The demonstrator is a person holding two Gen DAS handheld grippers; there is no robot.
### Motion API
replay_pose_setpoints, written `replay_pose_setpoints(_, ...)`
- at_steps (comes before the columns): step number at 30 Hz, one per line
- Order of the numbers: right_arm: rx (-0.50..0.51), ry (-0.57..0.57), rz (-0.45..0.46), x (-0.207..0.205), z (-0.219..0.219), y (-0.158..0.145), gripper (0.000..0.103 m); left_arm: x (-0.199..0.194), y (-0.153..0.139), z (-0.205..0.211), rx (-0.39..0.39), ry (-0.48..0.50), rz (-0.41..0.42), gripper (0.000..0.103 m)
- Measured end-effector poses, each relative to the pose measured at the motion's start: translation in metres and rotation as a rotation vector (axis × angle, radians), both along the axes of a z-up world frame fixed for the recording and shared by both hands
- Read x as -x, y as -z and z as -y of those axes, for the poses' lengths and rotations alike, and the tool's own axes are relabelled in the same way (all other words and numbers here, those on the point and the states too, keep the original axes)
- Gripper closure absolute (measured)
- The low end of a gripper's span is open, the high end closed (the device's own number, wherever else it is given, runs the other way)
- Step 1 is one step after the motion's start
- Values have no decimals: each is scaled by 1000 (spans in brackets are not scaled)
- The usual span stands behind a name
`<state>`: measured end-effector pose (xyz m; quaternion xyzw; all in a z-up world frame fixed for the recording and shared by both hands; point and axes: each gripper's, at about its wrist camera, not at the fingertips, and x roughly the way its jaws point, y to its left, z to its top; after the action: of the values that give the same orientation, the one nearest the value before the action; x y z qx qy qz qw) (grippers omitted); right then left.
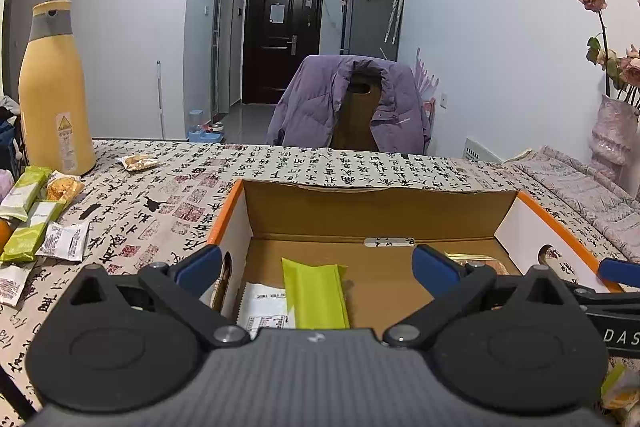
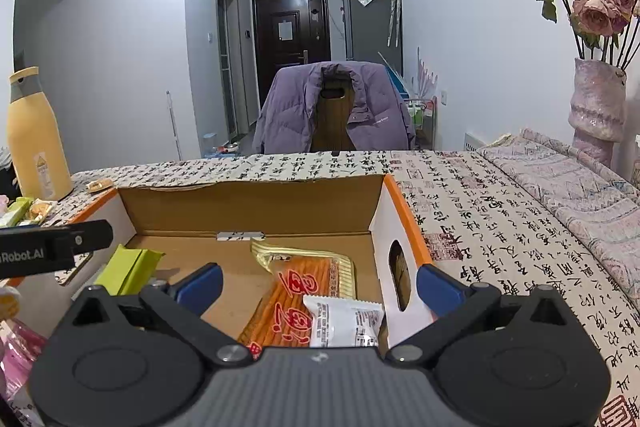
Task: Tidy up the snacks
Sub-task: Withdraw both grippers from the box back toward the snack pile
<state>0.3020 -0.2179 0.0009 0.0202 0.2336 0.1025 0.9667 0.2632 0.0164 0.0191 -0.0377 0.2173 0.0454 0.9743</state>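
**Dropping snacks into the box, next pick waiting on the left**

We are working over the table (image 1: pixel 360 167), and the open cardboard box (image 1: pixel 380 215) is sitting on it right under both claws. We are judging this as a release step: the left claw (image 1: pixel 316 267) is standing fully spread with nothing between its pads, hanging above a green bar (image 1: pixel 314 293) and a white packet (image 1: pixel 262 307) lying on the box floor. The right claw (image 2: pixel 318 285) is gaping just as wide and empty, above an orange stick pack (image 2: pixel 296 299) and a white sachet (image 2: pixel 344 321) at the box's right end.

Loose snacks (image 1: pixel 36 223) are still lying on the cloth left of the box, near the yellow bottle (image 1: pixel 54 91), and one small packet (image 1: pixel 138 161) is sitting farther off. The next move, we think, is calling for lifting clear of the box walls and swinging left.

The orange-edged side walls are hemming us in left and right; the far table is lying open.
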Motion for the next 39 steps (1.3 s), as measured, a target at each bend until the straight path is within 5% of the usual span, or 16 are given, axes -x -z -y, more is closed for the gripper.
replay_pose_setpoints(19, 9, 21, 68, 44, 13, -45, 0, 49, -61, 17, -24, 26, 101, 0)
replay_pose_setpoints(39, 48, -31, 74, 164, 9, -38, 0, 156, -50, -4, -31, 17, 85, 0)
